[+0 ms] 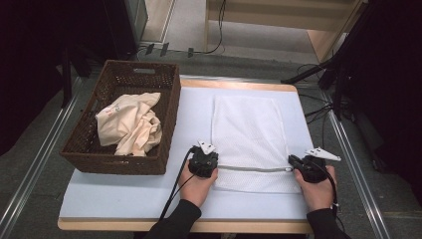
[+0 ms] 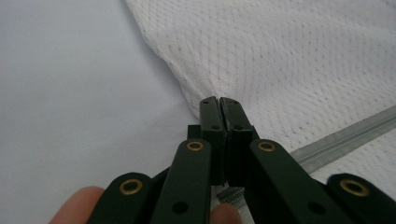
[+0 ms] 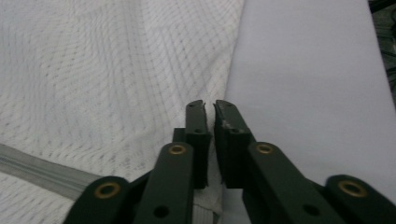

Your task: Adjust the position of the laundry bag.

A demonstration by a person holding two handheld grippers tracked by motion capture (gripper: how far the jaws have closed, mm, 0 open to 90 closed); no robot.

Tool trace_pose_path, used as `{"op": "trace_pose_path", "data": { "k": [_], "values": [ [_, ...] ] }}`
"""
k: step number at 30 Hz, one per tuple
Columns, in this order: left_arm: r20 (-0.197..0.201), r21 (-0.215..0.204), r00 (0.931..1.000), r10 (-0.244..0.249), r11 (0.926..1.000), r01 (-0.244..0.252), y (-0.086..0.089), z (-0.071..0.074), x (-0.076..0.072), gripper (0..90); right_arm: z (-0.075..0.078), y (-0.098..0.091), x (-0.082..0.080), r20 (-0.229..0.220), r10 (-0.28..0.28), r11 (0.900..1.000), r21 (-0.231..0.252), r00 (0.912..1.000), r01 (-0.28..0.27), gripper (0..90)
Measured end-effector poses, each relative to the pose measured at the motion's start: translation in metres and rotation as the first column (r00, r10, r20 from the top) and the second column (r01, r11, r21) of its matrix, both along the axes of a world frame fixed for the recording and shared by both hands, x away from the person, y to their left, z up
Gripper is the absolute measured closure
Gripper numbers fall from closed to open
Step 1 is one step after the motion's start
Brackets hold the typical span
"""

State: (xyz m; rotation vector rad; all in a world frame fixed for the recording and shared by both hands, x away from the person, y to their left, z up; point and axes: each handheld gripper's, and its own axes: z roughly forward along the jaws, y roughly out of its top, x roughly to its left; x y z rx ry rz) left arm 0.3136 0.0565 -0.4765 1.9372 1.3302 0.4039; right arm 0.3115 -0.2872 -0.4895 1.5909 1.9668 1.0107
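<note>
we're working at a table [image 1: 124, 194] covered in a pale sheet, with a wicker basket [image 1: 171, 107] sitting at its left side and a crumpled cream cloth [image 1: 130, 122] lying inside it. a white mesh bag [image 1: 246, 129] is lying flat in the middle of the table, just right of the basket, and its grey zipper [image 1: 254, 169] is running across it near our edge.

we're holding the bag at both ends of that zipper line. the left gripper [image 2: 219, 103] is pinching the bag's left edge, jaws pressed together with mesh caught between them just above the zipper. the right gripper [image 3: 209, 108] is sitting on the bag's right edge; its jaws are standing almost together with a thin gap, and some white fabric is showing down between them, so we're reading it as gripping the edge by the zipper end, though whether it's got the pull itself we can't tell.

looks like we're at the bag-opening step, zipper closed all the way across. next move is probably keeping the left side pinned firm while the right drags the pull along the track, staying low so the mesh isn't bunching up.
</note>
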Motion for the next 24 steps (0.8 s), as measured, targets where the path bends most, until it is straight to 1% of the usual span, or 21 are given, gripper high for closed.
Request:
{"op": "trace_pose_path", "data": {
  "k": [3,4,7,8,11,13,15,17,19,21,23,24],
  "values": [
    [-0.004,-0.011,1.0,-0.007,0.9999,0.007,0.002,0.0,0.001,90.0,0.0,-0.002,0.0,-0.006,0.013,0.9992,0.037,0.9999,-0.012,89.2],
    [-0.01,-0.028,0.9999,-0.001,0.9996,0.0,0.005,0.0,0.001,90.0,0.0,-0.003,0.0,-0.01,0.012,0.9985,0.053,0.9999,-0.011,89.4],
    [0.001,-0.029,1.0,0.009,0.9996,-0.009,0.009,0.001,0.001,90.0,-0.001,-0.005,0.0,-0.021,0.025,0.9949,0.098,0.9995,-0.023,89.6],
    [0.001,-0.043,0.9999,0.017,0.9989,-0.017,0.015,0.003,0.001,90.0,-0.001,-0.004,0.0,-0.02,0.03,0.9944,0.102,0.9994,-0.028,89.6],
    [0.013,-0.046,0.9996,0.026,0.9986,-0.025,0.023,0.006,-0.003,90.0,-0.001,0.0,-0.001,-0.033,0.046,0.9907,0.129,0.9984,-0.042,89.6],
    [0.026,-0.036,0.9992,0.03,0.9989,-0.029,0.028,0.006,-0.006,90.0,-0.001,0.005,-0.002,-0.029,0.056,0.9906,0.127,0.998,-0.052,89.6],
    [0.029,-0.027,0.9988,0.04,0.9989,-0.039,0.033,0.006,-0.011,90.0,0.0,0.01,-0.004,-0.031,0.065,0.9893,0.133,0.9974,-0.061,89.6],
    [0.039,-0.017,0.9983,0.043,0.9989,-0.043,0.038,0.006,-0.015,90.0,0.0,0.015,-0.005,-0.026,0.081,0.9887,0.128,0.9963,-0.077,89.6],
    [0.043,-0.018,0.998,0.046,0.9988,-0.045,0.04,0.006,-0.017,90.0,0.0,0.017,-0.006,-0.027,0.084,0.9885,0.128,0.9961,-0.08,89.6],
    [0.053,0.008,0.9977,0.042,0.9991,-0.042,0.045,0.007,-0.021,90.0,0.0,0.022,-0.008,-0.028,0.092,0.987,0.135,0.9954,-0.087,89.6],
    [0.061,0.015,0.9972,0.043,0.9989,-0.044,0.052,0.009,-0.026,90.0,0.0,0.028,-0.012,-0.027,0.108,0.986,0.13,0.9938,-0.104,89.6],
    [0.067,0.016,0.9965,0.05,0.9985,-0.051,0.053,0.009,-0.028,90.0,0.0,0.03,-0.013,-0.026,0.113,0.9857,0.128,0.9932,-0.109,89.6]
  ]
}}
